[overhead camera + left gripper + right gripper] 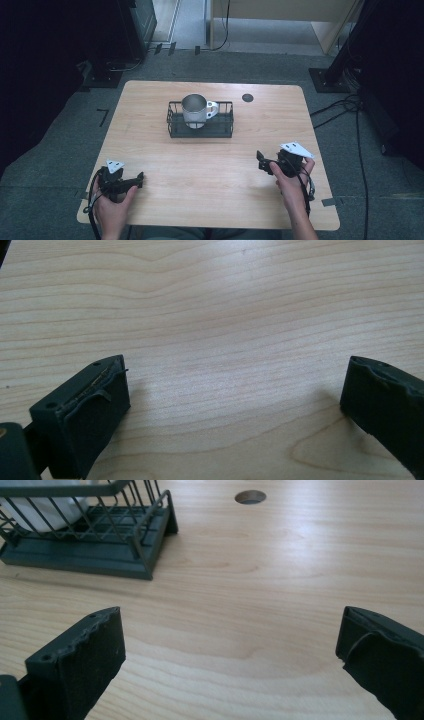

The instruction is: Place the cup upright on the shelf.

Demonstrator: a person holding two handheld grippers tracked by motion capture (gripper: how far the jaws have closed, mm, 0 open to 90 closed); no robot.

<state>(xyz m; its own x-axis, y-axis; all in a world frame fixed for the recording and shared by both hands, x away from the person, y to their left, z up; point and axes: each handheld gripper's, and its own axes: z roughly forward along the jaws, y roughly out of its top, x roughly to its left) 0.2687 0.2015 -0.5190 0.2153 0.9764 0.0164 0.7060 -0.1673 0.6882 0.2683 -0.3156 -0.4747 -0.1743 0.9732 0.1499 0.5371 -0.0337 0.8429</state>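
Wooden table [210, 165] bears unlabelled mug [196, 110] in wire basket [222, 131]; 2 tools gape.

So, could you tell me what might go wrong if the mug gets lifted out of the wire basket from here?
The mug sits inside the black wire basket, so a lift that catches the wires could drag the basket along. The handle is small and faces the basket's right half; the right gripper may slip off it. The left gripper, open and resting far back, is not placed to steady the basket.
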